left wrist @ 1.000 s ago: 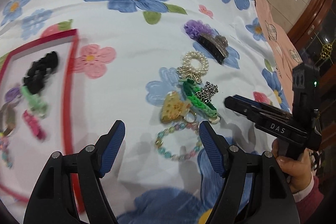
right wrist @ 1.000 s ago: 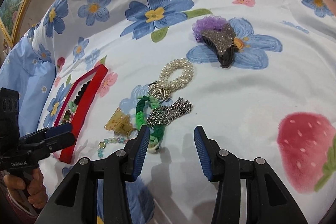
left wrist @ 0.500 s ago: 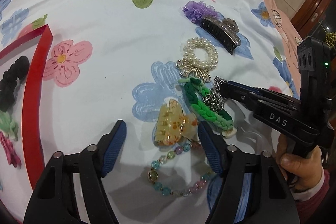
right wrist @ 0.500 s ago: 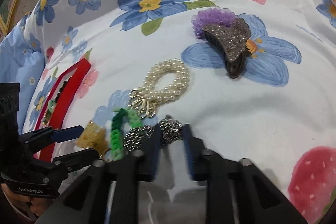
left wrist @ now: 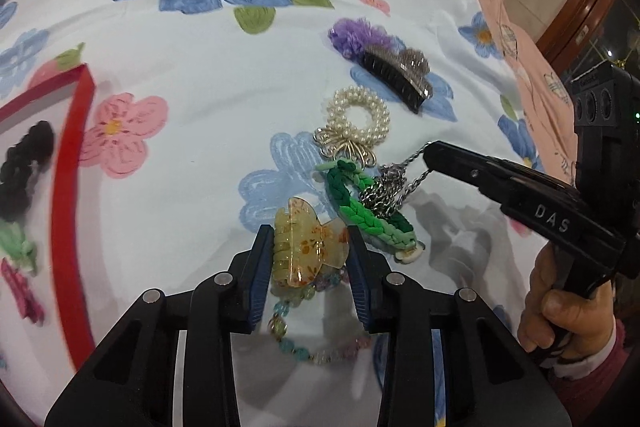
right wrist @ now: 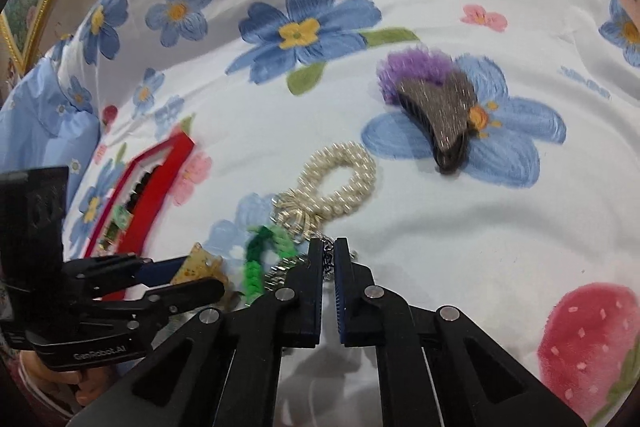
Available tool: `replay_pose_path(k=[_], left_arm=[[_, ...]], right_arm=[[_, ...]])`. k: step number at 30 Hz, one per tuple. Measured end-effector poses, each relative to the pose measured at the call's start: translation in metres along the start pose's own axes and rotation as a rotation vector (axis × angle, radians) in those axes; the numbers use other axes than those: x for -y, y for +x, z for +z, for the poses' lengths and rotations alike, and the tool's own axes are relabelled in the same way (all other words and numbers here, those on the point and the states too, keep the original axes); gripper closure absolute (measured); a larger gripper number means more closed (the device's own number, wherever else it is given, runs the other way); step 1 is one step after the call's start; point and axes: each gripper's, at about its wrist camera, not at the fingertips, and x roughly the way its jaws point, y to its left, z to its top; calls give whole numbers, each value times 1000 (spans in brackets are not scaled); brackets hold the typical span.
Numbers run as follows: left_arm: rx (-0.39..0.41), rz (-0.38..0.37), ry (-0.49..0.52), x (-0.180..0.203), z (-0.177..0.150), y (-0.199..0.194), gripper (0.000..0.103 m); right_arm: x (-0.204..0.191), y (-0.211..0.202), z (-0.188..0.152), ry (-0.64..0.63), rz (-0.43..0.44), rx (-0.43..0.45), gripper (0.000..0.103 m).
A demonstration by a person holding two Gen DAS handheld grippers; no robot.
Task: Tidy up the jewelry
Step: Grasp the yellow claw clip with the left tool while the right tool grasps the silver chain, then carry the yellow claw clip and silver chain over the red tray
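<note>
My left gripper [left wrist: 308, 247] is shut on a translucent yellow claw clip [left wrist: 308, 243], which also shows in the right wrist view [right wrist: 202, 263]. My right gripper [right wrist: 329, 255] is shut on a silver chain [left wrist: 386, 187] and lifts one end of it; the gripper also shows in the left wrist view [left wrist: 430, 151]. A green braided bracelet [left wrist: 368, 215], a pearl bracelet [left wrist: 358, 115], a pastel bead bracelet [left wrist: 316, 343] and a dark glitter claw clip [left wrist: 396, 79] on a purple scrunchie [left wrist: 354, 35] lie on the floral cloth. A red-rimmed tray [left wrist: 64, 187] at left holds several hair pieces.
The floral cloth [left wrist: 200, 67] covers the whole work surface. A pink cloth [left wrist: 520, 47] and a wooden frame lie at the far right. A light blue cushion [right wrist: 36, 119] lies at the far left of the right wrist view.
My left gripper moved forward and closed on the yellow claw clip. My right gripper closed fully on the silver chain and raised one end off the cloth.
</note>
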Motion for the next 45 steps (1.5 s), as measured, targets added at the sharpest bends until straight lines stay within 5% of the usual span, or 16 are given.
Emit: replay_pose_path(k=[23,45], left_arm=[[189,47,-172,-66,-38,-111,70],[239,174,-334,-148,-99,-168,70]], right_arm=[[-94,-71,34,-105,142,215,99],[-207,-37,15,-207,360,114,99]])
